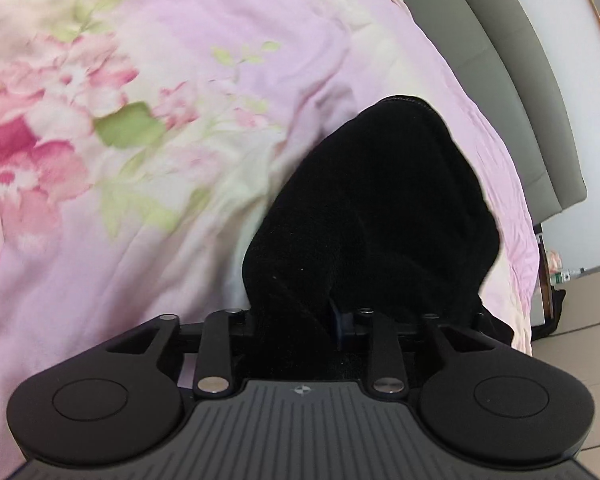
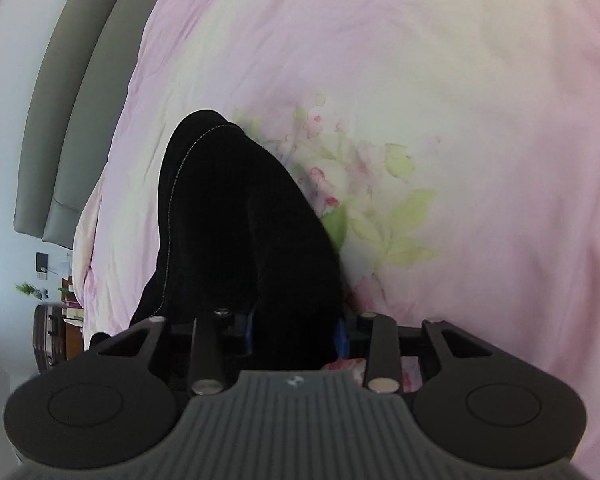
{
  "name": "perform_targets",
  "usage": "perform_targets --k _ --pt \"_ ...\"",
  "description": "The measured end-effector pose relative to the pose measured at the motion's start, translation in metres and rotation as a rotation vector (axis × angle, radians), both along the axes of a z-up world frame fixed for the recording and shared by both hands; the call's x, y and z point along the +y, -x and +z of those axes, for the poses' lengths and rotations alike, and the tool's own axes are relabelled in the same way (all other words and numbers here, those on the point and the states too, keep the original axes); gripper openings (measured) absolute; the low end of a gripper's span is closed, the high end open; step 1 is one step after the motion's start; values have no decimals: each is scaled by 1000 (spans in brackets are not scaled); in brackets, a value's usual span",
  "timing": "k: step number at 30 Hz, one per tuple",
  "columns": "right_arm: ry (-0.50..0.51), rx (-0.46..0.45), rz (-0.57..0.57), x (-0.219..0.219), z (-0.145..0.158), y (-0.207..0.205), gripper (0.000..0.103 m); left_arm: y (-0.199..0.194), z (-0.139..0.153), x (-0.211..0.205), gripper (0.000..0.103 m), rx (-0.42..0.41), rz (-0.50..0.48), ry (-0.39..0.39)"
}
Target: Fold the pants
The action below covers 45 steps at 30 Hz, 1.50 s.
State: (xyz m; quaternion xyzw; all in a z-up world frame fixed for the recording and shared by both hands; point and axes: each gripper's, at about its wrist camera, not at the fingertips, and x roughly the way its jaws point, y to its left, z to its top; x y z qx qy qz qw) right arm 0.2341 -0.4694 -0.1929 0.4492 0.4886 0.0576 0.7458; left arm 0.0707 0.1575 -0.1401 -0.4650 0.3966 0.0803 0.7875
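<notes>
Pink bedding printed with rose and green flowers fills both views: a quilt (image 1: 148,60) spread over a bed, wrinkled in places. Black pants (image 1: 380,208) lie on the quilt near its edge, by the grey padded headboard (image 1: 512,80). From the left wrist view, the left gripper (image 1: 300,320) sits at the bottom of the picture, and the dark cloth rises from between its jaws in a bunched mound; the jaws are drawn close together and pinch the fabric, with a sliver of one blue pad showing beside it. From the right wrist view, the right gripper (image 2: 296,332) likewise nips the pants (image 2: 236,220): cloth runs down between two blue pads (image 2: 342,336) that press on it from either side. A pale line of stitching curves along the left side of the fabric there. The headboard (image 2: 80,120) stands left of the pants in this view, and below it, past the quilt (image 2: 440,100) edge, some small items too blurred to name sit on dark furniture (image 2: 52,340).
</notes>
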Motion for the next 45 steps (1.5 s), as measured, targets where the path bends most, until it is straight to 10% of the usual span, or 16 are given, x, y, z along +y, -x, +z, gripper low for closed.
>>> perform_targets --k 8,16,21,45 --pt "124 -100 -38 -1 21 2 50 -7 38 -15 49 38 -47 -195" --pt "115 -106 -31 -1 20 -3 56 -10 79 -62 61 94 -141 -623" --pt "136 -106 -12 5 19 -6 57 -10 97 -75 70 69 -155 -759" --pt "222 -101 114 29 15 -10 57 -33 56 -138 89 126 -342 -767"
